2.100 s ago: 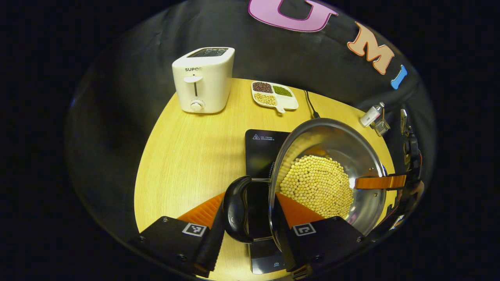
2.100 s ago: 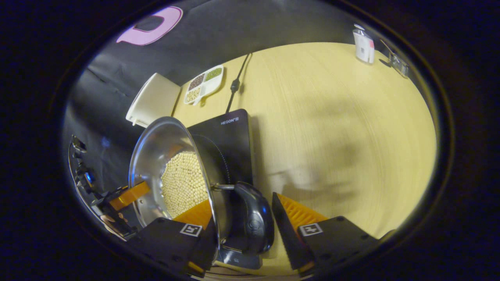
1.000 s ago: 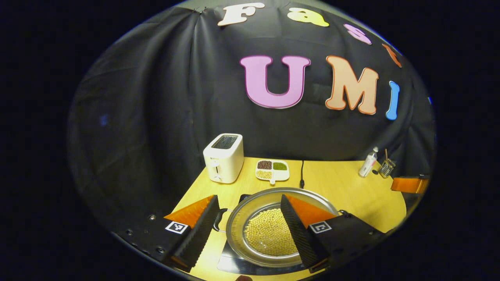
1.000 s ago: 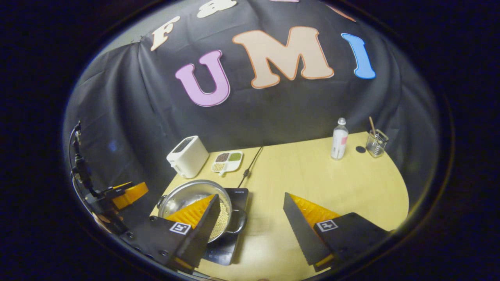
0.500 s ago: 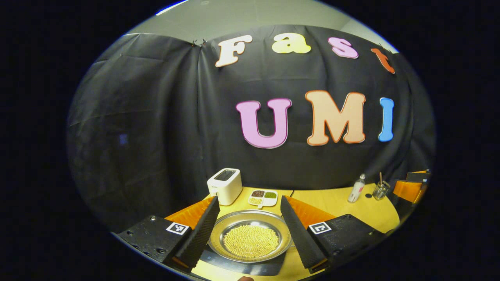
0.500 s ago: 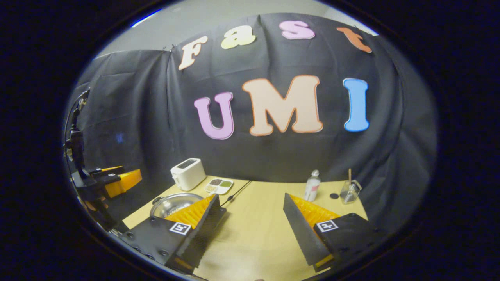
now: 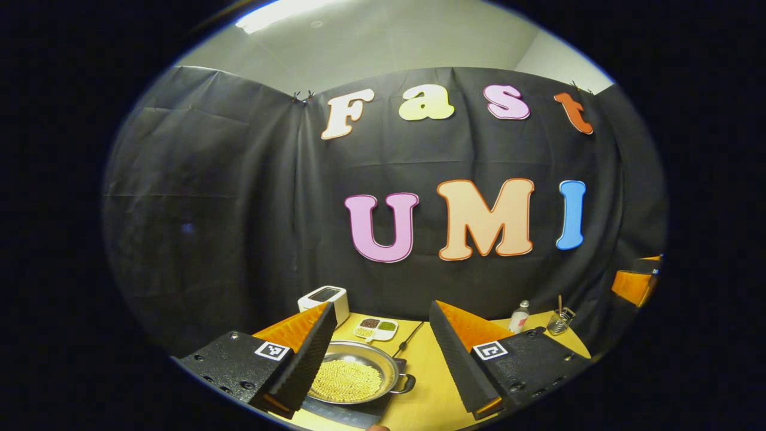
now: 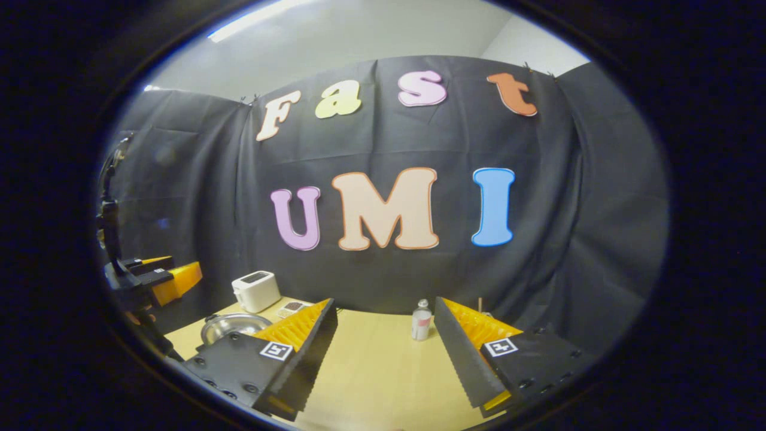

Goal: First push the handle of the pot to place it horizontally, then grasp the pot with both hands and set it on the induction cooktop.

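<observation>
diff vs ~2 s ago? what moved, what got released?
Both grippers let go of the pot and pulled up and back: the left gripper and the right gripper now hang open, well clear of it. The pot, beans inside, sits on the induction cooktop. The toaster, divided dish, bottle and table stayed as they were.
</observation>
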`<state>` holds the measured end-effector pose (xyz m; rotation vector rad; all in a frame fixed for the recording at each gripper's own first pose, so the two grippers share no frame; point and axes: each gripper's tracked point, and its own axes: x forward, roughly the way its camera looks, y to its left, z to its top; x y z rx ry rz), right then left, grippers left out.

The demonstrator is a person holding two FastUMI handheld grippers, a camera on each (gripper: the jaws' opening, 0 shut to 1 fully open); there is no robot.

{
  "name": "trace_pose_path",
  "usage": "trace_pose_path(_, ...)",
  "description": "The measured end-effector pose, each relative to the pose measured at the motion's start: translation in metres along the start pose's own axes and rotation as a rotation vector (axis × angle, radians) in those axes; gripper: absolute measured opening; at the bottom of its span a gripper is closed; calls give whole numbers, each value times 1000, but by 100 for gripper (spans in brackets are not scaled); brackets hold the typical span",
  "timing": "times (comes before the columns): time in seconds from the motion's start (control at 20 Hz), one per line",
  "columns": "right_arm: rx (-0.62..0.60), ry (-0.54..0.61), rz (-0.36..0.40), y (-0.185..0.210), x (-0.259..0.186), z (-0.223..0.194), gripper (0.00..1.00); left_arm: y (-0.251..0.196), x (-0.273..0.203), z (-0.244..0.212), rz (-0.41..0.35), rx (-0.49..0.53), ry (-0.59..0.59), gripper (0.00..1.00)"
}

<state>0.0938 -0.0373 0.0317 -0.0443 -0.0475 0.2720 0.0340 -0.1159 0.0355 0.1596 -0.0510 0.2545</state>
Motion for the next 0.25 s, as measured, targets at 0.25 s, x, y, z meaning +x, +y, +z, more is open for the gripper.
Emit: trace_pose_path(0.25, 24, 0, 12, -5, -5, -5, 93, -27, -3, -1, -42, 2, 2, 93)
